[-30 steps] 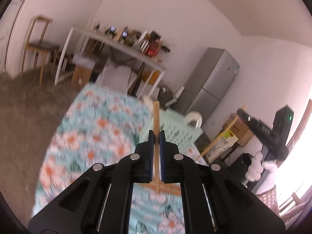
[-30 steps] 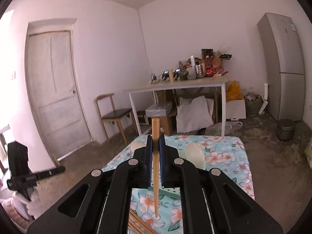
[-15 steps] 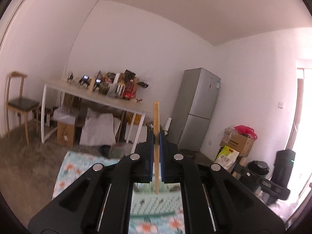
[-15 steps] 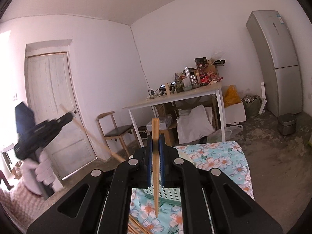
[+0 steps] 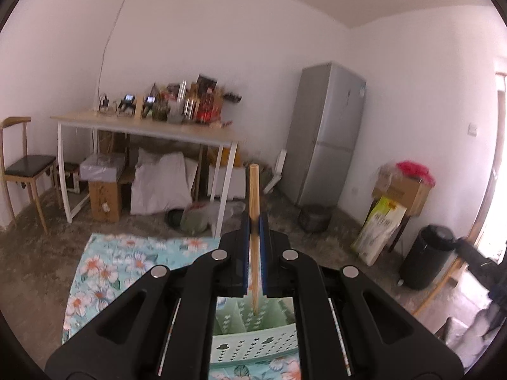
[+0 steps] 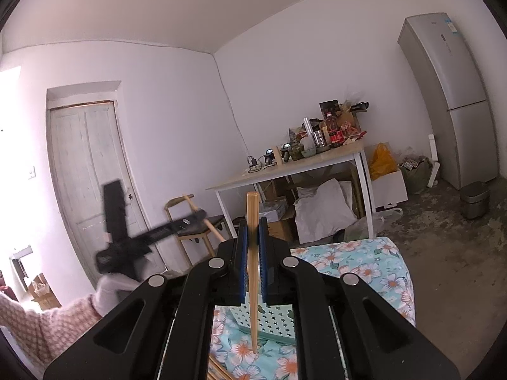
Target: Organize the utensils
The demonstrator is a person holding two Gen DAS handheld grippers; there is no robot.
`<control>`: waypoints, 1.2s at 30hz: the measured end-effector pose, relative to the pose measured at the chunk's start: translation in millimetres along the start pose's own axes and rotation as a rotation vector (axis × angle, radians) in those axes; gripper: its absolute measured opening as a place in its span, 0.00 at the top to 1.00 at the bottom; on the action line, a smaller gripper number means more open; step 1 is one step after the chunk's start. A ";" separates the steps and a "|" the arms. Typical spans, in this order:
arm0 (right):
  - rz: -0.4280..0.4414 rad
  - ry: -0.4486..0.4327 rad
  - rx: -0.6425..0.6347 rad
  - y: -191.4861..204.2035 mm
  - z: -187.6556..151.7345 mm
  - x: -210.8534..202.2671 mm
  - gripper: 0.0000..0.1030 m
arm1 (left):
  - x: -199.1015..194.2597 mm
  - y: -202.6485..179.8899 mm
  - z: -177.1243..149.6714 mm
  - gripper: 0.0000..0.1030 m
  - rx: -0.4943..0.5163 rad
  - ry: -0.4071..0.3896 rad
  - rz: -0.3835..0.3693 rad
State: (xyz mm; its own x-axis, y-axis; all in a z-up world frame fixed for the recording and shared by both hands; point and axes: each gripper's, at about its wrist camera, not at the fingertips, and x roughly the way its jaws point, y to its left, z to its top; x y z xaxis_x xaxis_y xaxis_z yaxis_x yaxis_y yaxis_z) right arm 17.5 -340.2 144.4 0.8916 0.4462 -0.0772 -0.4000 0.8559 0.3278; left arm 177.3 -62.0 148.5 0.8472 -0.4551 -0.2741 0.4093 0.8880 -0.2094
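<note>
A wooden chopstick [image 5: 253, 237] stands upright between the blue pads of the left gripper [image 5: 253, 224], pinched tight, its top rising above the fingertips and its lower tip hanging over the slotted compartments of the mint-green utensil basket [image 5: 253, 345]. A second chopstick [image 6: 252, 253] is clamped the same way, upright, in the right gripper [image 6: 252, 226]; its lower tip hangs in front of the flowered cloth [image 6: 364, 269], just beside the basket's perforated wall [image 6: 269, 316].

A second ago the left camera looked down across the cloth with the basket ahead of the fingertips; now it looks nearly level and the basket sits directly under the held stick. The right gripper's view has changed less, with the table [image 6: 285, 171] shifted rightwards.

Only the left view shows the basket's inner dividers and the black bin [image 5: 424, 256]. Only the right view shows the door [image 6: 88, 183], loose chopsticks [image 6: 218, 369] lying on the cloth at the bottom edge, and the left gripper from outside, blurred, held by a white-gloved hand [image 6: 111, 288] in a checked pink sleeve [image 6: 38, 326]
</note>
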 end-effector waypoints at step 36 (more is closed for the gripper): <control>0.035 -0.047 -0.172 65.3 76.2 47.0 0.93 | -131.8 75.2 -129.9 0.18 -0.112 0.092 0.258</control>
State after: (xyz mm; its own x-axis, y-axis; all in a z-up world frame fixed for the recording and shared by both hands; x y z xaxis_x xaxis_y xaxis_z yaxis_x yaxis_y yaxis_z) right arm 49.5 -283.3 233.9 0.8837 0.4675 -0.0230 -0.4581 0.8738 0.1630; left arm 52.5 56.3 46.9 0.8822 -0.2233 -0.4146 0.1398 0.9649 -0.2222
